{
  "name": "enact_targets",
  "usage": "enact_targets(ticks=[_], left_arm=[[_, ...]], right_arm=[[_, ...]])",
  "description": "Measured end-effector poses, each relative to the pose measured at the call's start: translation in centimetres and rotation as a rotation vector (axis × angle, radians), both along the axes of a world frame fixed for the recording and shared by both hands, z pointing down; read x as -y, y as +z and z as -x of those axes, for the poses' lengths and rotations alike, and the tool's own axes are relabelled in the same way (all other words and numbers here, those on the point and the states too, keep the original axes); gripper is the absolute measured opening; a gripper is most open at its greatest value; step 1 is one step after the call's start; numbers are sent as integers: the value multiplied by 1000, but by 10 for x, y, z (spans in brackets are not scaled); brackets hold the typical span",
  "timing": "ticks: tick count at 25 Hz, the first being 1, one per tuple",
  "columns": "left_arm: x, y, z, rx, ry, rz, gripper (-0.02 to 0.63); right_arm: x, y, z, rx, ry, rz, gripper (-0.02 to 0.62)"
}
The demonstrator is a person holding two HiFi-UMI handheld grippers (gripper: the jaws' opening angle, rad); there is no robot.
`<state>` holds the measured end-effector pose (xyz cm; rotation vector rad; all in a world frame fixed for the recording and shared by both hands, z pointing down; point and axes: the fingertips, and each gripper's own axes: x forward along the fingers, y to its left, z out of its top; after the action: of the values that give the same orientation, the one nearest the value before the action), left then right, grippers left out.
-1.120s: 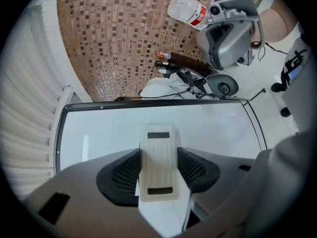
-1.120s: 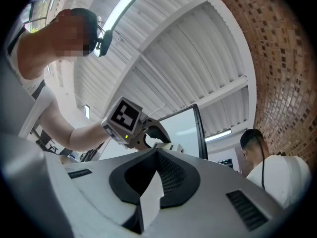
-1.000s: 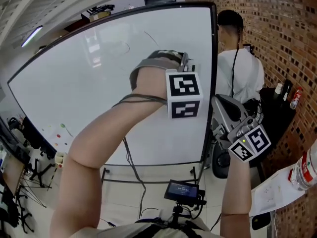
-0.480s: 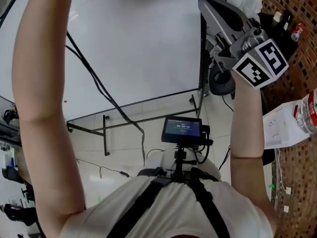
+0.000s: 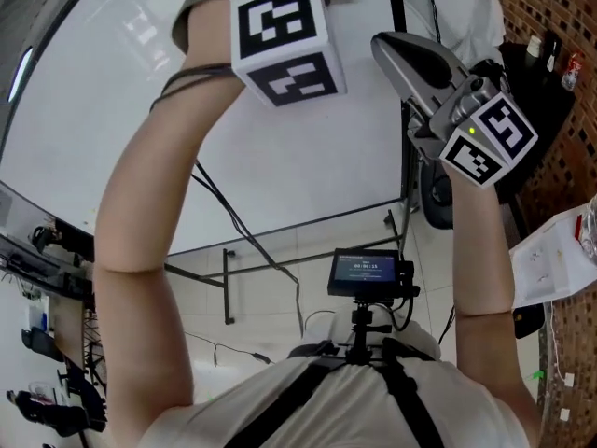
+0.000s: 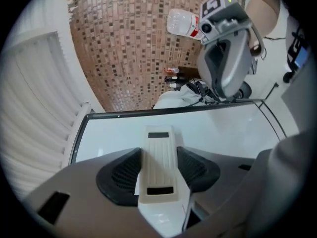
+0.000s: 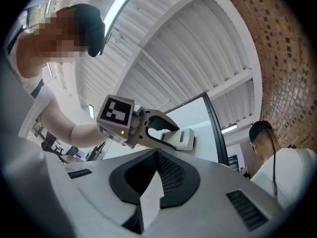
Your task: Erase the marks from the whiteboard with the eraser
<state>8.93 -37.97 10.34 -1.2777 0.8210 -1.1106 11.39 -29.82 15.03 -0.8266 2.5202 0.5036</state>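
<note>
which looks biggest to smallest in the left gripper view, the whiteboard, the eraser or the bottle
1. whiteboard
2. eraser, though it sits right at the camera, which makes it look bigger
3. bottle, clearly the smallest, and farther off

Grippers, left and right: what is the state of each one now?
Left gripper: closed on the eraser.
Right gripper: closed, holding nothing.
</note>
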Motion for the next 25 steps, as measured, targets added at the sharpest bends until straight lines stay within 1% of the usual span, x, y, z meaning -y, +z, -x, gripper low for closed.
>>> enact_targets(ticks=[1, 3, 5, 7, 9, 10, 12, 13, 14, 15, 17, 18, 20, 22, 24, 25], left_arm=[[-2, -8, 2, -33, 7, 17, 270], [-5, -37, 12, -96, -9, 30, 270], [-10, -76, 21, -163, -19, 21, 270], [-13, -108, 30, -238, -10, 16, 270], [-14, -127, 35, -295, 6, 8, 272], [-13, -130, 36, -310, 10, -7, 270], [-12, -127, 36, -310, 8, -50, 267], [-11, -122, 34, -304, 6, -54, 265], [-11, -112, 32, -298, 6, -33, 265], [-13, -98, 30, -291, 10, 8, 265], [-15, -57, 25, -264, 24, 97, 265], [-14, -36, 25, -238, 27, 117, 265], [-12, 1, 25, -161, 17, 109, 265], [-11, 23, 20, -99, 16, 113, 265], [-9, 31, 13, -94, 33, 147, 265], [-7, 30, 11, -115, 48, 162, 265]], right_arm=[[-1, 1, 4, -7, -10, -2, 21], [-4, 4, 7, -11, -26, -1, 21], [-4, 2, 3, -3, -22, 1, 21], [-2, -1, -3, 12, -11, 5, 21], [1, -5, -6, 23, -6, 7, 21], [3, -6, -5, 26, -6, 6, 21], [5, -7, -4, 23, -12, 3, 21], [6, -8, -2, 20, -16, 0, 21], [6, -8, -1, 17, -20, -5, 21], [6, -9, 1, 14, -24, -10, 21], [2, -9, 6, 11, -30, -13, 21], [0, -9, 9, 9, -32, -11, 21], [-1, -7, 12, 4, -35, -4, 21], [0, -8, 12, 4, -38, -5, 21], [2, -10, 11, 4, -41, -10, 21], [3, -11, 12, 2, -42, -12, 21]])
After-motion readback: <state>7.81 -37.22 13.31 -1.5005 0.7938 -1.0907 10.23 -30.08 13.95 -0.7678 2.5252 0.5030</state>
